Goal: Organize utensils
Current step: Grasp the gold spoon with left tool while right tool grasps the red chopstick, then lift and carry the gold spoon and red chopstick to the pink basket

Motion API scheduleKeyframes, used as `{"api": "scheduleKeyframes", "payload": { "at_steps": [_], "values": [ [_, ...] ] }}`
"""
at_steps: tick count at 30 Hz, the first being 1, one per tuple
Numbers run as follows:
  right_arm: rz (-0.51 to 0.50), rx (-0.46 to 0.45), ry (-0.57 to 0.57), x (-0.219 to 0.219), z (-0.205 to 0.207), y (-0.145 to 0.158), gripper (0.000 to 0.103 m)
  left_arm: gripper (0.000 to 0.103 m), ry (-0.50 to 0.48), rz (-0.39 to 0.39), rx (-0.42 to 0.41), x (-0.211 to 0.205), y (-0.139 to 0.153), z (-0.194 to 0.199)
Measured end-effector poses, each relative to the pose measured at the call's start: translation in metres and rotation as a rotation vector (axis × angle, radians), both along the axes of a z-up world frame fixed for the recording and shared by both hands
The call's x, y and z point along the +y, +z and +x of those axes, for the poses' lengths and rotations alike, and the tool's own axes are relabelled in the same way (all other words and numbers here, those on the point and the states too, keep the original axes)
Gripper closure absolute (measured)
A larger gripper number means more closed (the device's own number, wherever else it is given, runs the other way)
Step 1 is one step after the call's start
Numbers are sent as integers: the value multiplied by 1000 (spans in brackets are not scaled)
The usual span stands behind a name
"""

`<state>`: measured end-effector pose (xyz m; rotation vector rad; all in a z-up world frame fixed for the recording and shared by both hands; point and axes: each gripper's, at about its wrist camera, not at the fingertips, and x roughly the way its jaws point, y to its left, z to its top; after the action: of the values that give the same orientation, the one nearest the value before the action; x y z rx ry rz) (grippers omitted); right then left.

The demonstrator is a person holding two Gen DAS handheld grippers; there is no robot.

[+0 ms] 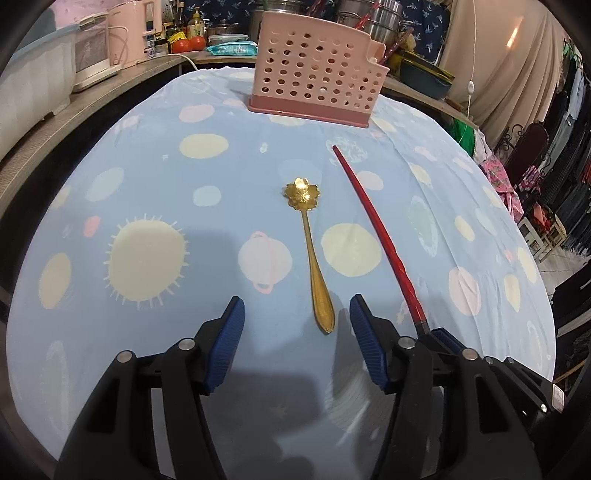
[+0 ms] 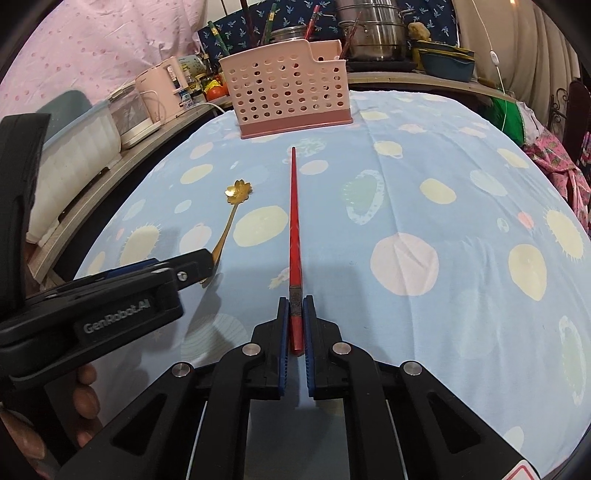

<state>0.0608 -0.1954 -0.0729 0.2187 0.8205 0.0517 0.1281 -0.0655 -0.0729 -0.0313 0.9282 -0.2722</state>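
Observation:
A gold spoon [image 1: 309,243] with a flower-shaped bowl lies on the blue cloth; it also shows in the right wrist view [image 2: 229,218]. My left gripper [image 1: 297,314] is open, its blue pads either side of the spoon's handle end, not touching it. A red chopstick [image 2: 294,221] lies pointing toward the pink perforated utensil basket [image 2: 291,94]. My right gripper [image 2: 295,308] is shut on the chopstick's near end. The chopstick [image 1: 373,225] and basket [image 1: 314,70] also show in the left wrist view. The left gripper's body [image 2: 110,295] shows at the left of the right wrist view.
The table [image 1: 147,166] wears a blue cloth with pale spots. A shelf behind holds pink appliances [image 1: 129,33], steel pots [image 2: 373,33] and bottles. Clothes [image 1: 554,147] hang to the right.

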Motion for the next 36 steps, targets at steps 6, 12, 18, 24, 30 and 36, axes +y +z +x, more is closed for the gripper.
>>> {"api": "scheduleKeyframes", "payload": {
  "at_steps": [6,12,18,24,30,36],
  "values": [
    [8,0,0,-1,1,-2,96,73,-10,11,-14,-3,-1,-2],
    [11,0,-1,-1,0,-1,96,92,-10,-5,-8,4,-2,-2],
    [25,-2,-3,-2,0,-1,96,92,-2,-32,1,14,4,-3],
    [37,-20,-6,-6,-6,7,96,92,11,-44,-27,22,22,-8],
    [53,-62,-18,-12,-12,24,96,92,30,-46,-78,27,45,-11],
    [70,-115,-31,-20,-14,46,96,93,35,-44,-108,31,61,-9]
  ]
}}
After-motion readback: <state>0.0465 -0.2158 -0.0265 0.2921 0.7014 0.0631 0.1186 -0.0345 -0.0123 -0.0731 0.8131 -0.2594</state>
